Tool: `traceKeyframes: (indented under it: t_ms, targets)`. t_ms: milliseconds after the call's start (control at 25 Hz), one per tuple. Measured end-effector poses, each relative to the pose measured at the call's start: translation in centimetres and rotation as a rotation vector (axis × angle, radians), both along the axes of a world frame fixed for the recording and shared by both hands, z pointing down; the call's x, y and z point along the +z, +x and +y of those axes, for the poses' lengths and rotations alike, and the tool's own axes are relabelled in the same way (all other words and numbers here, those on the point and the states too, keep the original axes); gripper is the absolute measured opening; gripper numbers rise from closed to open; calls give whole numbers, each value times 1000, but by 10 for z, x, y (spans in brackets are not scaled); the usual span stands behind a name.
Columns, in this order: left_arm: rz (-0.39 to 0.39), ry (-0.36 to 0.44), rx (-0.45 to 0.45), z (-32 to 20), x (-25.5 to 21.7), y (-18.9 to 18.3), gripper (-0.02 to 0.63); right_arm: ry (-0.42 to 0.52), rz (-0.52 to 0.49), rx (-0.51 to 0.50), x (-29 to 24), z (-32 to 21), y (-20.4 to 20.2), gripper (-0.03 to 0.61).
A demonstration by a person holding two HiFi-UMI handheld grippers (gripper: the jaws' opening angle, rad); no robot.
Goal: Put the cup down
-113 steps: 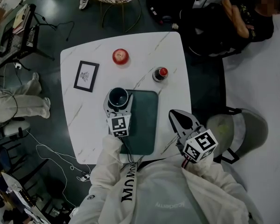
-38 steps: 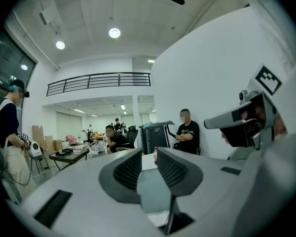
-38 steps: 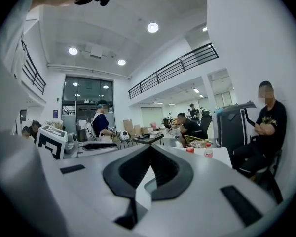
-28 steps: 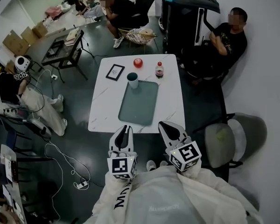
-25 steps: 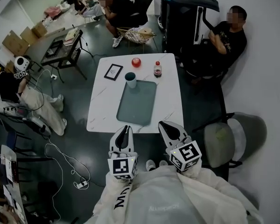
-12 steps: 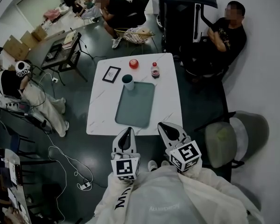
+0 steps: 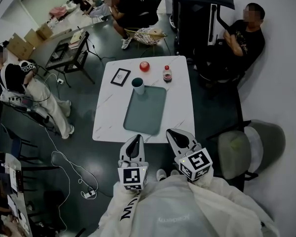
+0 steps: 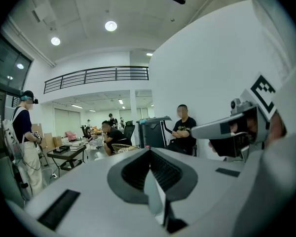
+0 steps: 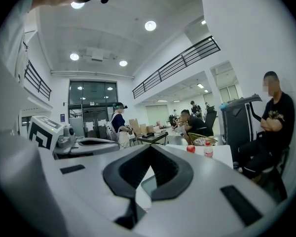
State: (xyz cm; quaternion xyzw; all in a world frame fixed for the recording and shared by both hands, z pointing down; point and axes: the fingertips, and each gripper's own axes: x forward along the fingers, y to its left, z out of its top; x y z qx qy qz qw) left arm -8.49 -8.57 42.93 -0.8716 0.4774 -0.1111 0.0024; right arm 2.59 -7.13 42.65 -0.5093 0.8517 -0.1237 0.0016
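So the cup (image 7: 137, 85) is parked upright on the white surface (image 7: 180, 107), right at the far left corner of the green tray (image 7: 147, 110). Both grippers are held off the near edge, well apart from it. The left gripper (image 7: 135, 140) jaws are pressed together on nothing, and the right gripper (image 7: 170, 134) jaws are likewise closed and empty.

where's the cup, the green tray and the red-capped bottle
cup (image 7: 138, 88): head view, on its side wall below the rim
tray (image 7: 147, 111): head view, on its bare middle
bottle (image 7: 166, 75): head view, on its body under the red cap
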Motion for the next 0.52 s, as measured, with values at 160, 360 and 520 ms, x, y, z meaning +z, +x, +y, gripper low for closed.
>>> traceKeyframes:
  t_ms: [160, 360, 520]
  targets:
    - [3, -10, 0, -2, 0, 0, 12, -5, -3, -5, -1, -2, 0, 5]
    - [12, -22, 6, -6, 3, 4, 12, -11, -2, -6, 2, -6, 1, 5]
    - [8, -26, 8, -10, 6, 5, 12, -14, -6, -4, 4, -11, 3, 6]
